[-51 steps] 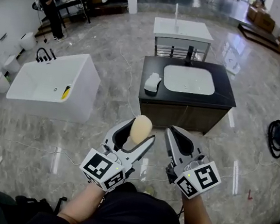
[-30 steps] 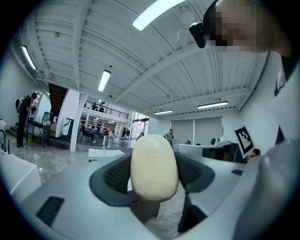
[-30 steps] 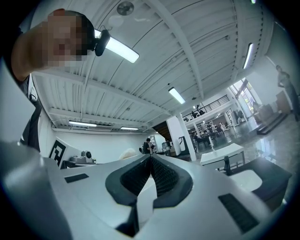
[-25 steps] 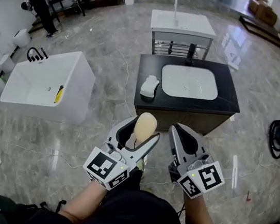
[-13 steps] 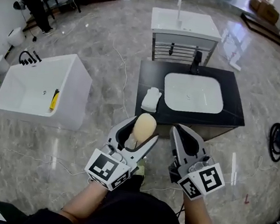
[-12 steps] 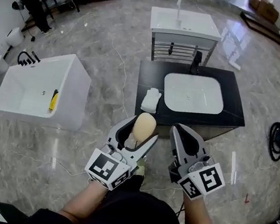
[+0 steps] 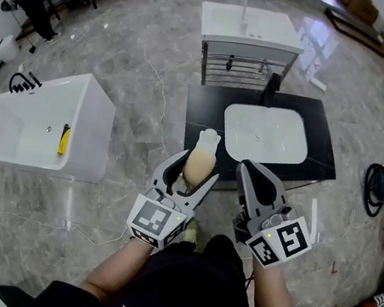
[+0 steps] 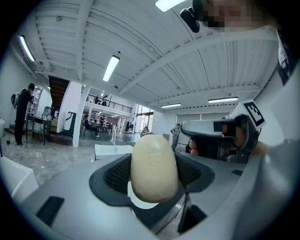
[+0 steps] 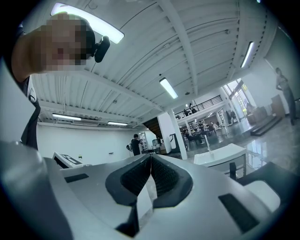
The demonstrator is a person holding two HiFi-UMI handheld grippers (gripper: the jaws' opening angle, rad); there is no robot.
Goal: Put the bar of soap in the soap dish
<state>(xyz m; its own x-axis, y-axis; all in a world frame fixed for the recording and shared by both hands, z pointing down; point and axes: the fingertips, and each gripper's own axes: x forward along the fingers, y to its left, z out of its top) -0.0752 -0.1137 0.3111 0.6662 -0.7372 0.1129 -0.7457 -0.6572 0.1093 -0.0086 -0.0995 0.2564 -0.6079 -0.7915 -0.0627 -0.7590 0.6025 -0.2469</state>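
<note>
Marble floor [image 7: 135, 105] below; left tool [image 7: 194, 168] clamps one soap bar [image 8: 153, 166], right tool [image 9: 151, 164] clenched empty.

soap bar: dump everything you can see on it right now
The soap is a pale cream oval bar, smooth and matte, with a faint embossed mark on its face. It stands on end, clamped by its sides between the ribbed black pads of the left tongs, its top sticking out past them. Nothing else touches it. It is held in the air; in the head view it overlaps the near edge of the black counter, just below the white soap dish.
</note>
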